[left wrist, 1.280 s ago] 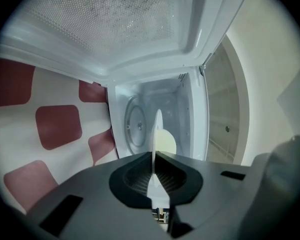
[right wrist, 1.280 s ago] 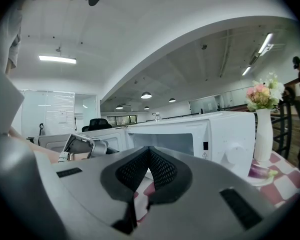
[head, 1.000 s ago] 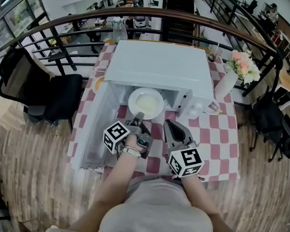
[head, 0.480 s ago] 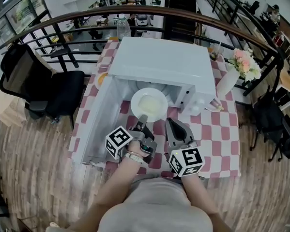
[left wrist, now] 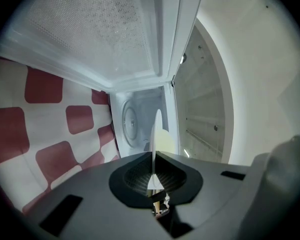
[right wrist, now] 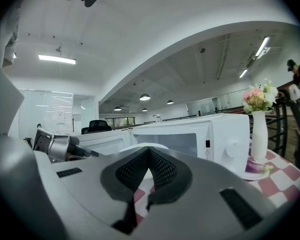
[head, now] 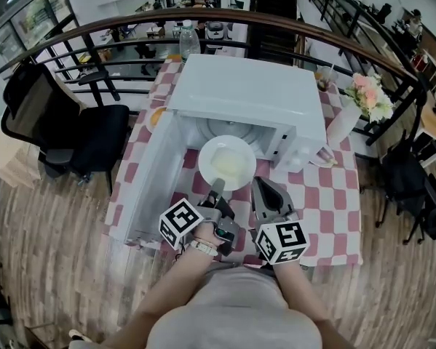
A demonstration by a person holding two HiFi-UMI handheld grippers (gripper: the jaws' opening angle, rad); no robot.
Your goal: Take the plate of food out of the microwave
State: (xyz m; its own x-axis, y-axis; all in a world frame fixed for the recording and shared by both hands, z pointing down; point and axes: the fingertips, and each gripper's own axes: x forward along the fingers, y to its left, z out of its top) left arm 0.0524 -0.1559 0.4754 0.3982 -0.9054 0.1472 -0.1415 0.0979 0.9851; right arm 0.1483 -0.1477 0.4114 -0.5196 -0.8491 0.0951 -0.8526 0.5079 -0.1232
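- Holding the plate (head: 227, 163) by its near rim, the left gripper (head: 216, 190) has its jaws pinched tight on the thin white edge.
- The left gripper view shows the plate edge-on, like a thin line between the two dark pads.
- The plate is at the mouth of the microwave (head: 247, 97), partly out, at 12 o'clock from the left gripper.
- Pale yellow food (head: 226, 166) lies in the middle of the plate.
- The microwave door (head: 148, 187) hangs wide open at 9 o'clock from the plate.
- The right gripper (head: 261, 187) is just beside the left one, at 3 o'clock from it.
- Its jaws are pressed together and hold nothing.
- Its tip is near the plate's rim, but I cannot tell if it touches.
- The microwave stands on a table (head: 327, 195) with red and white squares.
- A white vase (head: 341, 126) with pink flowers stands at 3 o'clock from the microwave.
- A bottle (head: 189, 41) stands at 11 o'clock, behind the microwave.
- A black chair (head: 65, 140) is at 9 o'clock from the table.
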